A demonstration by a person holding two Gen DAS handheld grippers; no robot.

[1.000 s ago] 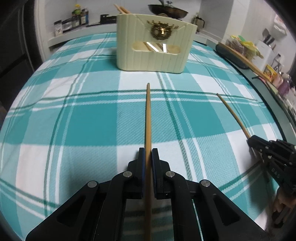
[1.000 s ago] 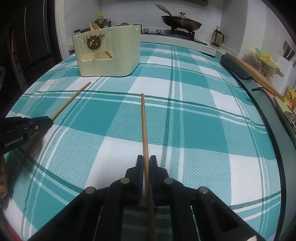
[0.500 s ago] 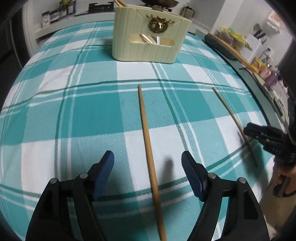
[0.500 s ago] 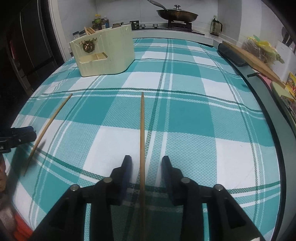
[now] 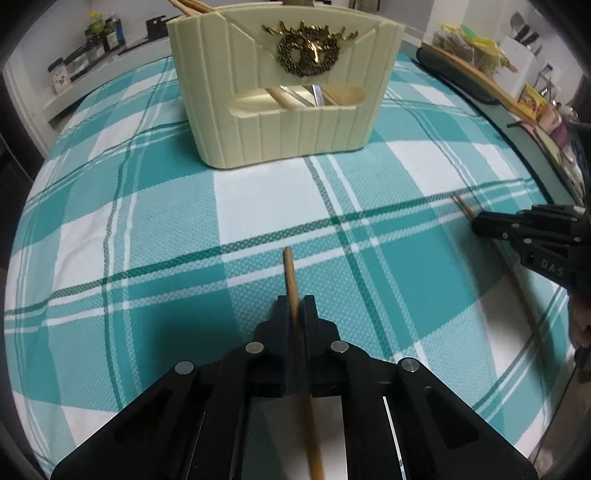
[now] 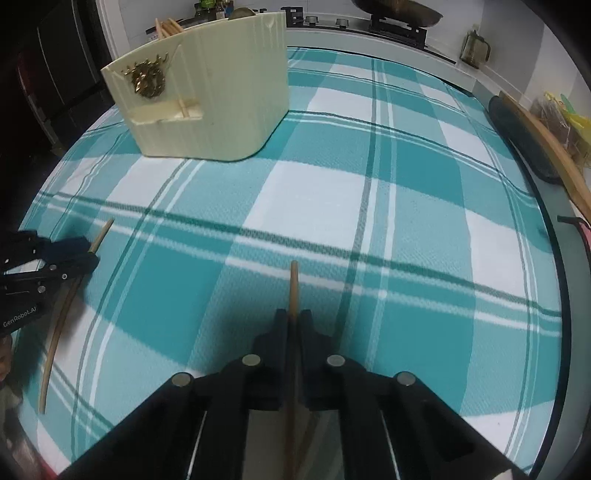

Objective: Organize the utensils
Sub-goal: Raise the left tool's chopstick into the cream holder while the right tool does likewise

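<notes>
A cream utensil holder (image 5: 284, 110) with a gold emblem stands upright on the plaid cloth, with several chopsticks and utensils inside it. My left gripper (image 5: 294, 301) is shut on a wooden chopstick (image 5: 289, 269) whose short tip points toward the holder. In the right wrist view, my right gripper (image 6: 293, 314) is shut on a second chopstick (image 6: 294, 284), and the holder (image 6: 214, 96) stands far left. Each gripper shows in the other view: the right gripper (image 5: 478, 225) at the right edge, the left gripper (image 6: 92, 254) at the left edge with its chopstick (image 6: 55, 339) trailing behind.
The teal and white plaid tablecloth (image 5: 147, 221) covers the whole table. A dark tray and wooden board (image 6: 528, 140) lie along the right edge. A pan (image 6: 399, 11) and a glass jug (image 6: 476, 48) sit on the counter behind. Jars (image 5: 99, 33) line a shelf at far left.
Both grippers opened, slid forward along their chopsticks toward the holder, and shut again near the far tips. The holder now looks larger and closer.
</notes>
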